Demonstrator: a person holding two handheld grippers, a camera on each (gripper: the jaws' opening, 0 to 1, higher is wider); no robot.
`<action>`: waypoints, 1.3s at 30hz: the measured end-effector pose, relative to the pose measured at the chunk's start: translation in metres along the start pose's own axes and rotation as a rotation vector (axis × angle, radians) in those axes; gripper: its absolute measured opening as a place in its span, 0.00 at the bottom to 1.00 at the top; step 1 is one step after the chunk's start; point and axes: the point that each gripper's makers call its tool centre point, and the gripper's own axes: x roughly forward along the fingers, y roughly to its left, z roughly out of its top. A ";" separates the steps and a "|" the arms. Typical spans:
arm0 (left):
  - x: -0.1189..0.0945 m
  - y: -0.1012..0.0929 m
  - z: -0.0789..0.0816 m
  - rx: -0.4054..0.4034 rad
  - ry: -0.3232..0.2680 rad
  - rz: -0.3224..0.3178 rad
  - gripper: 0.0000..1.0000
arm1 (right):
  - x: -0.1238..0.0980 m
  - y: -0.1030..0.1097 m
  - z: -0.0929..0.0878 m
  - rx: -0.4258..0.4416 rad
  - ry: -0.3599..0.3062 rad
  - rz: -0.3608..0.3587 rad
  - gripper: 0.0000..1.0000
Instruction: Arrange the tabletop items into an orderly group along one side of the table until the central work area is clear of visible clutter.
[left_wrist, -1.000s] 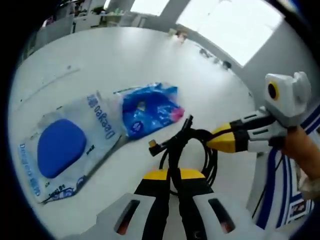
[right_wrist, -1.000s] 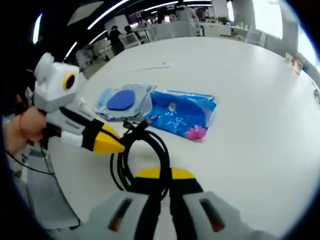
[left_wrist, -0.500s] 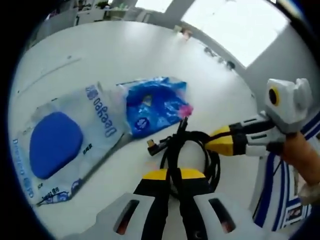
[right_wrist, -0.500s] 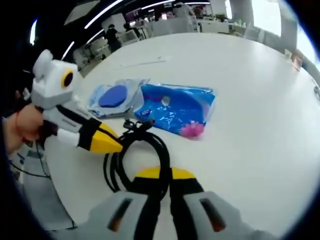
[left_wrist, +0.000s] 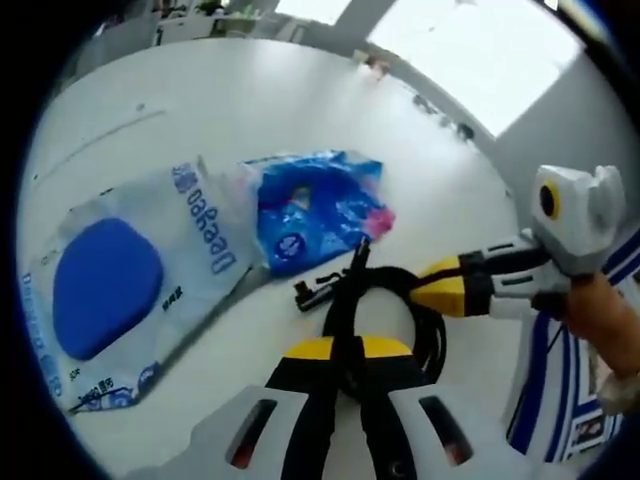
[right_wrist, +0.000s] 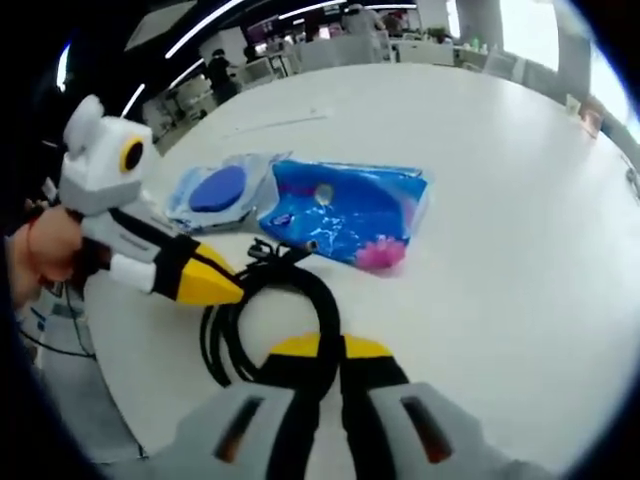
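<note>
Black coiled cable (left_wrist: 385, 310) sits low in the frame of the left gripper view, clamped between both of our grippers: the left gripper (left_wrist: 340, 350) is closed on its near loop, the right gripper (right_wrist: 322, 350) likewise. Left of the coil lie the wipes pouch with a blue lid (left_wrist: 120, 285) and, at centre, the blue tissue pack (left_wrist: 315, 208), just beyond the cable's plug ends on the white counter (left_wrist: 230, 110). We judge the coil goes beside that pack.

right gripper (right_wrist: 322, 352): jaws closed on black cable (right_wrist: 300, 300)
left gripper (right_wrist: 215, 286): pinching same coil
blue packet (right_wrist: 345, 212): just beyond
</note>
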 end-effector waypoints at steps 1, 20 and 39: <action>0.000 0.000 0.000 -0.001 -0.001 0.000 0.03 | 0.000 0.000 0.000 -0.002 -0.002 -0.001 0.03; 0.000 -0.004 0.002 0.053 -0.025 -0.005 0.05 | -0.002 -0.003 -0.001 -0.008 -0.013 -0.008 0.05; -0.004 -0.004 0.004 0.081 -0.046 -0.009 0.21 | -0.005 -0.007 -0.004 -0.033 -0.027 -0.029 0.18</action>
